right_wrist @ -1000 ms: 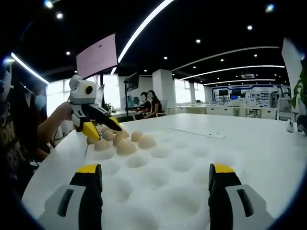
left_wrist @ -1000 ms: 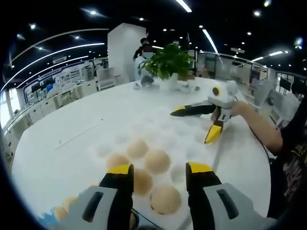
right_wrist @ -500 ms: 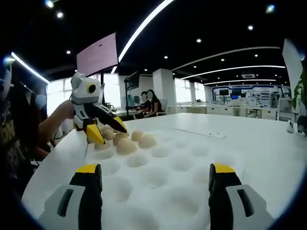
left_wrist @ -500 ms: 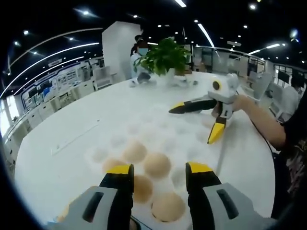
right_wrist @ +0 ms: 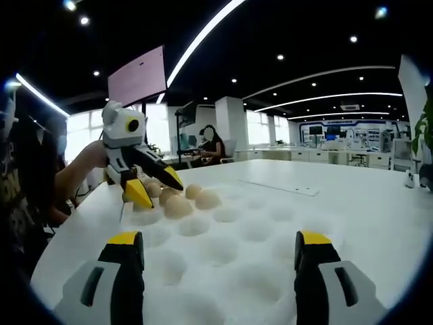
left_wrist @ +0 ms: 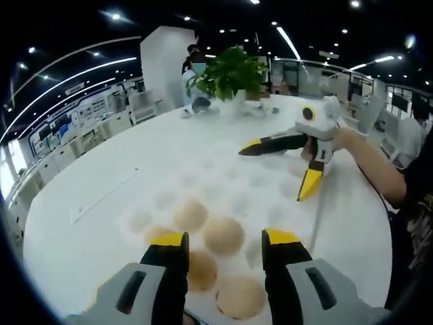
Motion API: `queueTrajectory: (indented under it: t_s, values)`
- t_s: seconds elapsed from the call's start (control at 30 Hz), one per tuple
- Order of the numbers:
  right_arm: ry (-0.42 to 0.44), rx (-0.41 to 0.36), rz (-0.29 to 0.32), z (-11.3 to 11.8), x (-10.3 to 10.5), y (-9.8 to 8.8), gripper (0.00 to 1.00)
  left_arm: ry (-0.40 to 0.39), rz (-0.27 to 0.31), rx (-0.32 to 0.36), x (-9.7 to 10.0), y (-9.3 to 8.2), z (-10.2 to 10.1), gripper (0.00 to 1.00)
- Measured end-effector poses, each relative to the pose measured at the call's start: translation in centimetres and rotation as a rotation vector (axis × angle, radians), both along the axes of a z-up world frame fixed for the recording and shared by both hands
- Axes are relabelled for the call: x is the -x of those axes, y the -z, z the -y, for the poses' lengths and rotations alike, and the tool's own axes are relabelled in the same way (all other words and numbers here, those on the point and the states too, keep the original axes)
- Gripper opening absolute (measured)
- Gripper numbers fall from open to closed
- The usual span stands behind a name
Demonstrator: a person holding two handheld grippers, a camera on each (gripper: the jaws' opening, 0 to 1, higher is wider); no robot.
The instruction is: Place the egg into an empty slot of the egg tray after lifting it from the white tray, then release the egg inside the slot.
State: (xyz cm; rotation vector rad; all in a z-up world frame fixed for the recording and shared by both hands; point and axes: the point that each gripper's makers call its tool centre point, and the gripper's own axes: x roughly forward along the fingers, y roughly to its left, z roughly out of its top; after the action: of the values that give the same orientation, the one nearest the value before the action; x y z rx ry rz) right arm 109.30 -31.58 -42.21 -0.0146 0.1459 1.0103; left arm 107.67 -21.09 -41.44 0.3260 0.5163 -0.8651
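Big white table (left_wrist: pixel 101 176) with the egg tray (right_wrist: pixel 243 237) moulded in white foam on top, most slots bare. Plant (left_wrist: pixel 230 71) sits at the far edge. The right gripper (right_wrist: pixel 220 261) hangs over the bare slots with its jaws spread wide, nothing between them. The left gripper (left_wrist: pixel 223 247) is over the eggs (left_wrist: pixel 223 233) clustered at the near end, jaws partly apart, not gripping any egg as far as I can see.

Open-plan office: ceiling strip lights (right_wrist: pixel 203 40), desk rows (right_wrist: pixel 338 157), wall screen (right_wrist: pixel 137 78).
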Motion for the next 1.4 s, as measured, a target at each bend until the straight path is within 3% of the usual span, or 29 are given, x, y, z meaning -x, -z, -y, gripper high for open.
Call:
queueTrajectory:
  t_s: [0.7, 1.4]
  values:
    - [0.002, 0.0, 0.0, 0.1, 0.0, -0.1, 0.96, 0.033, -0.043, -0.021, -0.9, 1.6, 1.7, 0.41]
    - [0.003, -0.001, 0.0, 0.2, 0.1, -0.1, 0.96, 0.023, -0.073, -0.005, -1.0, 1.8, 2.1, 0.38]
